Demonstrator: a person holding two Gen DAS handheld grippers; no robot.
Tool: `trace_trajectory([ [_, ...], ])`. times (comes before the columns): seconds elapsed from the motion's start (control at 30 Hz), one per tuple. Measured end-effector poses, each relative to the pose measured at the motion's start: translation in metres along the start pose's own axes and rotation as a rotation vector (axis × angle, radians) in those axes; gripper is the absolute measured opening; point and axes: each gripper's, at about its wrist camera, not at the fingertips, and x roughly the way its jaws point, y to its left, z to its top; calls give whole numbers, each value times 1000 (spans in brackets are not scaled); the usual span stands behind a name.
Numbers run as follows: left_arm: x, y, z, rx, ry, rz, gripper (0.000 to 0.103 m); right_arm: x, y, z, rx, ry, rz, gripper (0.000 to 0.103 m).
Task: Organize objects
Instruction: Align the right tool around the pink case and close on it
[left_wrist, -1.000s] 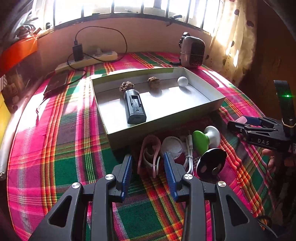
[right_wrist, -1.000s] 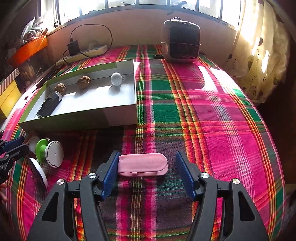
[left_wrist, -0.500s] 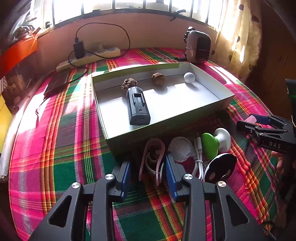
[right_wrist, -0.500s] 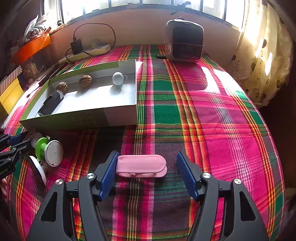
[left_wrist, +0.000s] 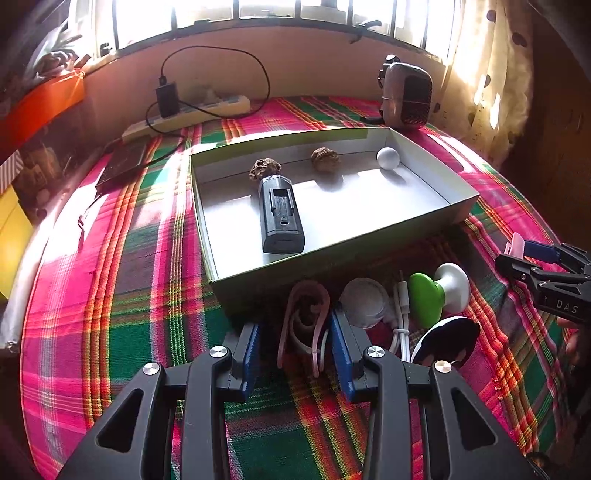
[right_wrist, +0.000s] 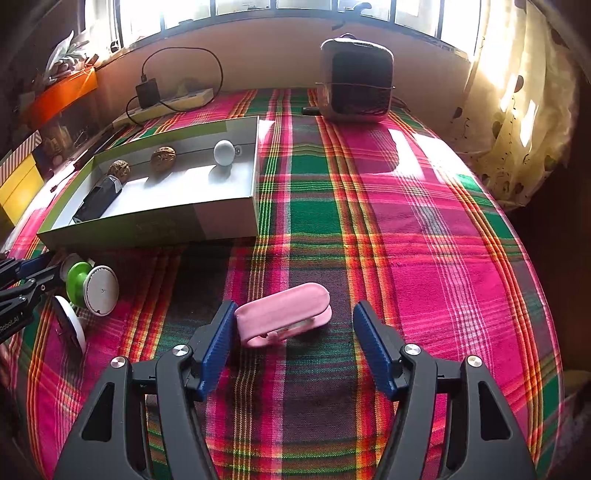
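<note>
My left gripper (left_wrist: 293, 345): fingers spread w/ the pink strap loop (left_wrist: 303, 325) btwn them, no pinch, just in front of the box (left_wrist: 332, 254). Right gripper (right_wrist: 295, 341): fingers wide; pink case (right_wrist: 282, 314) lies tilted btwn them, its end at the left finger, on plaid cloth.

Black gripper (left_wrist: 293, 345) frames, blue ribbed pads (left_wrist: 252, 345), silver screws.

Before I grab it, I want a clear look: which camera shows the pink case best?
The right wrist view. The pink case lies whole and unobstructed between the right gripper and its open jaws. The left wrist view shows only a pink sliver at its right edge, behind that gripper's fingers.
</note>
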Motion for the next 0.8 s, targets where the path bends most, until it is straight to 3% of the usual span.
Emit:
trace_trajectory([
  [0.37, 0, 1, 0, -6, 0, 5, 33, -9, -21, -11, 56, -2, -70, 65],
  [0.8, 0, 0, 0, -11, 0, 12, 33, 0, -22, -1, 72, -1, -40, 65],
])
